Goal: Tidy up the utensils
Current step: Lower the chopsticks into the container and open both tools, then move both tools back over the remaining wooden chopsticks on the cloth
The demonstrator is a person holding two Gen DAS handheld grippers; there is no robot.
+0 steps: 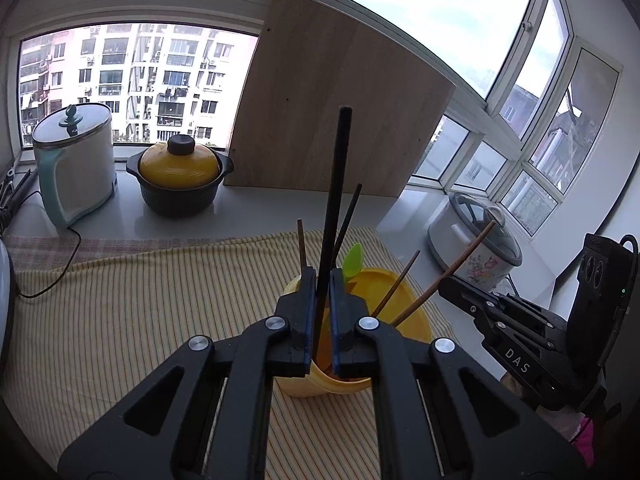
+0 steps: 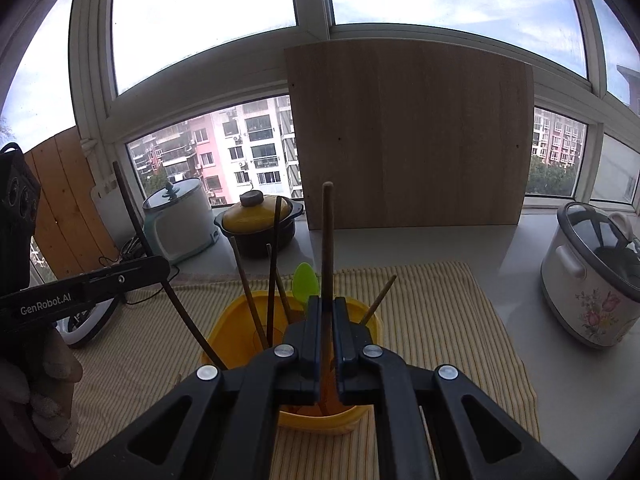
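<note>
A yellow utensil holder (image 1: 384, 288) (image 2: 236, 316) stands on the striped cloth (image 1: 140, 300) (image 2: 440, 312). It holds several brown chopsticks (image 1: 396, 284) (image 2: 250, 292) and a green spoon (image 1: 354, 260) (image 2: 305, 280). My left gripper (image 1: 320, 280) is shut on a black chopstick (image 1: 336, 184), upright above the holder, its lower end inside it. My right gripper (image 2: 327, 304) is shut on a brown chopstick (image 2: 327, 240), also upright, its lower end in the holder. The right gripper also shows in the left wrist view (image 1: 452, 286). The left gripper also shows in the right wrist view (image 2: 160, 268).
A wooden board (image 1: 340, 100) (image 2: 412, 136) leans on the window behind. A white kettle (image 1: 76, 160) (image 2: 180, 220) and a yellow-lidded pot (image 1: 180, 176) (image 2: 258, 220) stand back left. A flowered rice cooker (image 1: 476, 236) (image 2: 592, 276) stands at the right.
</note>
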